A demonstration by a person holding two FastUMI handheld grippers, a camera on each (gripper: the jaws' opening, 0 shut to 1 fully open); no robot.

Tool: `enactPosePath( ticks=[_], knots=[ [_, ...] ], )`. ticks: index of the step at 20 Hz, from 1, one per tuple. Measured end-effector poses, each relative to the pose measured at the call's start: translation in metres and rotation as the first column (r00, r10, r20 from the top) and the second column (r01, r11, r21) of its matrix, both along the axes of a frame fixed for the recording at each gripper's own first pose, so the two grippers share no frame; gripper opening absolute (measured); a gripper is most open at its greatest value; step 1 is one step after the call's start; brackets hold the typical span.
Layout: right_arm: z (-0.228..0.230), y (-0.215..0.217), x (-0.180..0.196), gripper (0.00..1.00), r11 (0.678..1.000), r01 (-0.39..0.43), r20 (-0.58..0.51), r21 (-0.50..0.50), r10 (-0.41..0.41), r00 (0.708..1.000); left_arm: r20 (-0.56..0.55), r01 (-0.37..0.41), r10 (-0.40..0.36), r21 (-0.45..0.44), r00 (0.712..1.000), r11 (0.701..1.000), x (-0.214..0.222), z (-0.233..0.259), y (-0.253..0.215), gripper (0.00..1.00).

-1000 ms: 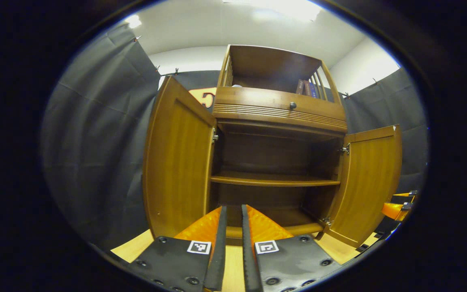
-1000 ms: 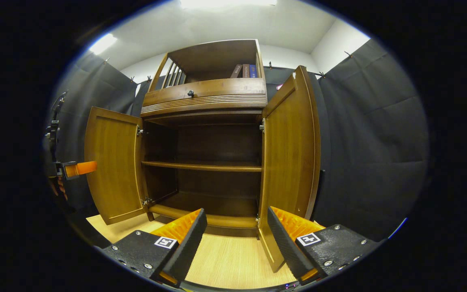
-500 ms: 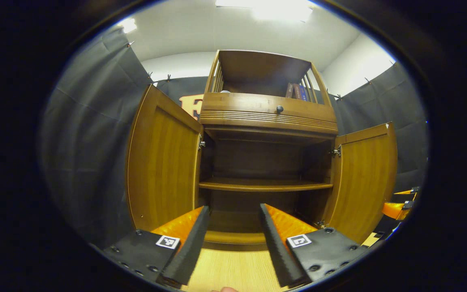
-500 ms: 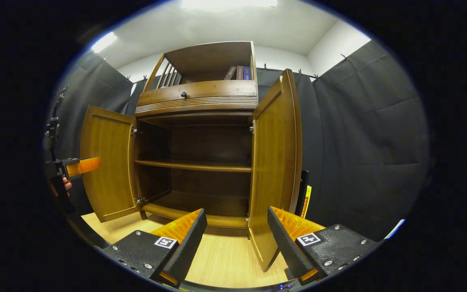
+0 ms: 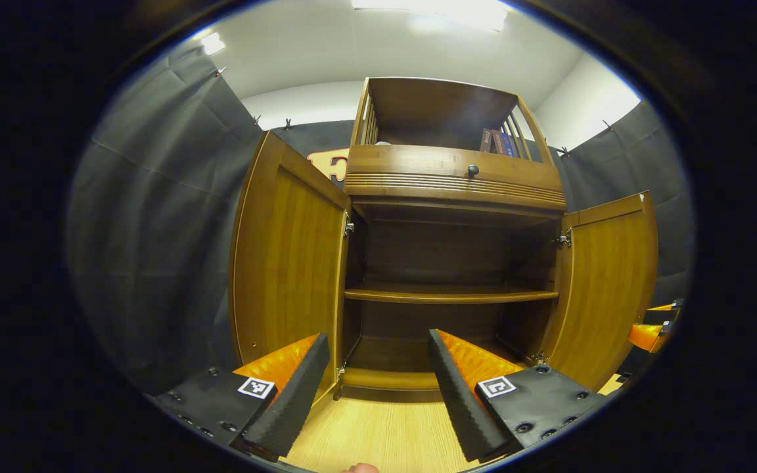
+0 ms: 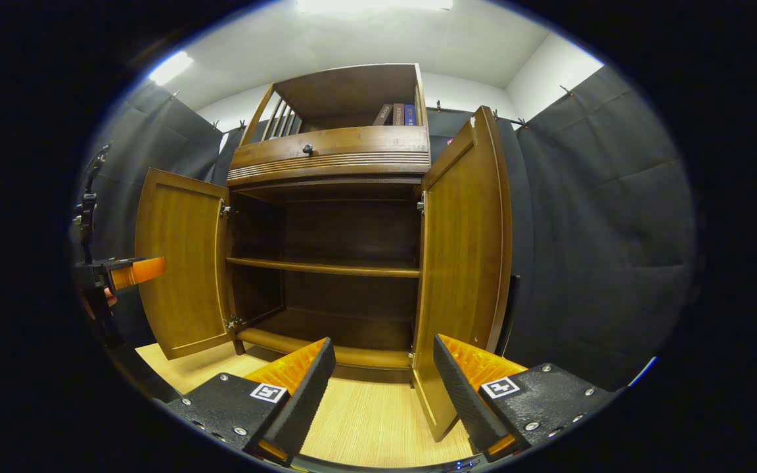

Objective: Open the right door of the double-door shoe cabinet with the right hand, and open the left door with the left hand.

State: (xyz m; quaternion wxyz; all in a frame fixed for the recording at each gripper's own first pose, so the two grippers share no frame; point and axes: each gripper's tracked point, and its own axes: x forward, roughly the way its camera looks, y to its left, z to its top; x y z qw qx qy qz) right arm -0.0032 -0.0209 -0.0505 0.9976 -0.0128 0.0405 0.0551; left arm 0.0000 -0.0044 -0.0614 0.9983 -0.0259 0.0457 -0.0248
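Both doors stand wide open on the shoe cabinet (image 5: pixel 454 197), so take the cabinet as the anchor and sweep across.

Left gripper view first: the left door (image 5: pixel 286 263) swings out from the cabinet's left edge, its inner panel facing the camera and its hinge just beside the frame. Inside the cabinet, one shelf (image 5: pixel 451 294) runs straight across the dark interior, with the bottom board below it. Above the opening sits a drawer front with a small dark knob (image 5: pixel 472 171), and on top an open railed compartment holding a few books (image 5: pixel 495 141) at its right end. The right door (image 5: pixel 605 289) hangs open off the cabinet's right edge. Past that door, at the far right, part of the right gripper (image 5: pixel 651 328) peeks in. The left gripper (image 5: pixel 375 387) hovers in front of the cabinet's base over the pale wood floor (image 5: pixel 378 433), fingers spread apart, released, gripping nothing.

Over to the right gripper view: the left gripper (image 6: pixel 130 270) shows far left, in front of the left door (image 6: pixel 181 263). The cabinet (image 6: pixel 332 157) sits centre, and the right door (image 6: pixel 460 263) juts forward from its right edge. The right gripper (image 6: pixel 384 387) is released too, fingers parted and empty, low in front of the cabinet, one finger (image 6: pixel 477 387) just below that door's bottom corner.
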Motion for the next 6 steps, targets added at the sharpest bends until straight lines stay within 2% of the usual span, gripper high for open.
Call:
enactPosePath(
  ticks=[3,6],
  knots=[
    [0.0005,0.0021,0.0012,0.92,1.000,-0.003,0.002,0.004,0.003,1.000,0.011,-0.015,0.015,0.026,1.000,1.000,-0.0017,0.0040,0.0038,0.94],
    [0.0011,0.0016,0.0006,0.92,1.000,0.001,0.006,0.011,-0.001,1.000,0.026,-0.011,0.010,0.057,1.000,0.998,-0.0036,0.0066,0.0057,0.94]
  ],
)
